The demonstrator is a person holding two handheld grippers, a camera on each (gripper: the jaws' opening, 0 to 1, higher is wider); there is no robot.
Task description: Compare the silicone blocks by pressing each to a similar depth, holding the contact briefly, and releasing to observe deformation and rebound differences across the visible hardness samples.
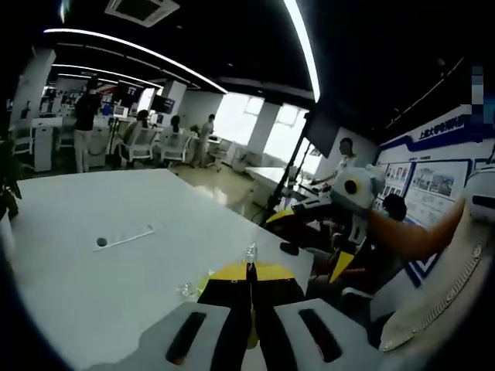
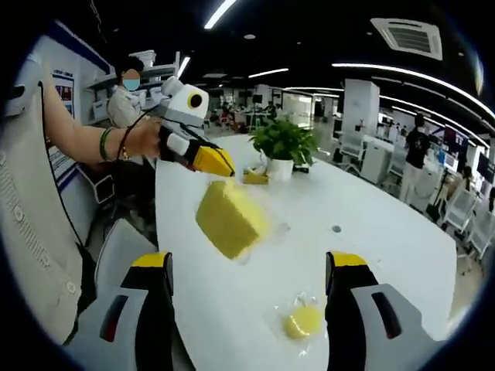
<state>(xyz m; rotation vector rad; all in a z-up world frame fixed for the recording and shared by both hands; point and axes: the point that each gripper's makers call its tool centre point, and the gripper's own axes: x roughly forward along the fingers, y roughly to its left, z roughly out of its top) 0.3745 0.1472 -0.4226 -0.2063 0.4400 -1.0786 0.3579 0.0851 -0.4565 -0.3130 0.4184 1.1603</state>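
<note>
Yellow block hangs from the clenched left tool; right tool released.

In the left gripper view, the left gripper rises from the bottom with its black, yellow-tipped fingers pressed together over a white bench. A flat white strip with a dark round spot lies farther off on the bench. To the right, the right gripper is held by a person's bare forearm.
</note>
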